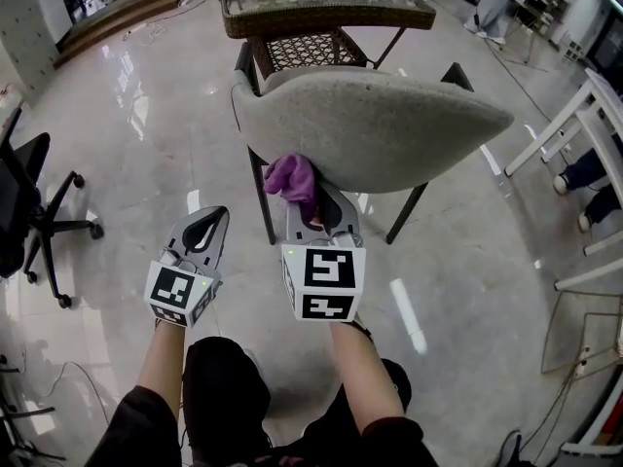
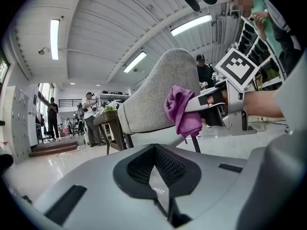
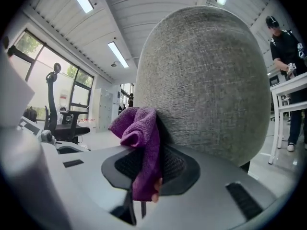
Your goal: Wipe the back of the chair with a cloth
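A grey fabric chair (image 1: 370,125) on dark legs stands in front of me, its curved back facing me. My right gripper (image 1: 313,205) is shut on a purple cloth (image 1: 293,181), and the cloth (image 3: 139,143) presses against the lower left of the chair back (image 3: 206,80). My left gripper (image 1: 202,232) hangs shut and empty to the left, apart from the chair. In the left gripper view the chair back (image 2: 158,92) and the purple cloth (image 2: 181,110) show to the right.
A wicker table (image 1: 321,8) stands just behind the chair. A black office chair (image 1: 29,212) is at the left. White table legs (image 1: 574,125) and a seated person's legs (image 1: 589,178) are at the right. Glossy tiled floor lies around.
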Demonstrator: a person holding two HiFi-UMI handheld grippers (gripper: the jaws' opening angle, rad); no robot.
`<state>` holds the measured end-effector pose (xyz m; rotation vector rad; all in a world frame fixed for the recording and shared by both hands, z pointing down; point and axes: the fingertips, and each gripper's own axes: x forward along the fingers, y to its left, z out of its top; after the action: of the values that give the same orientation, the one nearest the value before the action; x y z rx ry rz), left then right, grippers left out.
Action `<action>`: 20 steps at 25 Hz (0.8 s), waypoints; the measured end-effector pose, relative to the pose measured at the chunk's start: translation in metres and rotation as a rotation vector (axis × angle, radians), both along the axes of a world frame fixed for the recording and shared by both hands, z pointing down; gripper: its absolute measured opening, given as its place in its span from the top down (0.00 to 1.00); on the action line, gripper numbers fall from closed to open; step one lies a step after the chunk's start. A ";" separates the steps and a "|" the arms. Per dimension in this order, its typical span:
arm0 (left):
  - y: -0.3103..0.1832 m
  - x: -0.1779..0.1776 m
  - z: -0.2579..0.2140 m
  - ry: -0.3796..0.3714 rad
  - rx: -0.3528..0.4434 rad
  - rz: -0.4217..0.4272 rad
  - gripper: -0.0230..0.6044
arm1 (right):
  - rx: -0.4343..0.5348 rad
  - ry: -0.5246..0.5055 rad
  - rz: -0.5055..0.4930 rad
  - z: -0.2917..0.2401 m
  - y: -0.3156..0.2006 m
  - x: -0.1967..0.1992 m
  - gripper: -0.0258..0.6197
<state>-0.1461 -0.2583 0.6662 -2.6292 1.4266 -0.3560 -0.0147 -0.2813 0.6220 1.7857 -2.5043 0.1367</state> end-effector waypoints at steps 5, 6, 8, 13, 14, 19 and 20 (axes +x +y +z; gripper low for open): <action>-0.003 0.013 0.005 -0.004 0.015 0.028 0.95 | 0.002 0.016 0.034 0.003 0.009 0.024 0.82; -0.002 0.018 0.005 -0.004 0.016 0.037 0.95 | 0.003 0.017 0.043 0.003 0.011 0.029 0.82; 0.000 0.029 0.005 -0.003 0.010 0.057 0.95 | 0.005 0.018 0.061 0.003 0.016 0.041 0.82; 0.006 0.059 0.007 -0.023 0.011 0.112 0.95 | -0.002 0.020 0.125 0.005 0.026 0.081 0.82; 0.007 0.063 0.008 -0.023 0.007 0.120 0.95 | -0.006 0.015 0.141 0.006 0.027 0.090 0.82; 0.012 0.077 0.011 -0.048 0.012 0.152 0.95 | -0.023 -0.009 0.233 0.007 0.032 0.140 0.82; 0.013 0.079 0.012 -0.051 0.012 0.157 0.95 | -0.027 -0.016 0.253 0.007 0.032 0.150 0.82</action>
<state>-0.0674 -0.2456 0.6778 -2.6799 1.1945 -0.3915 0.1355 -0.2492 0.6292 2.0897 -2.2641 0.1964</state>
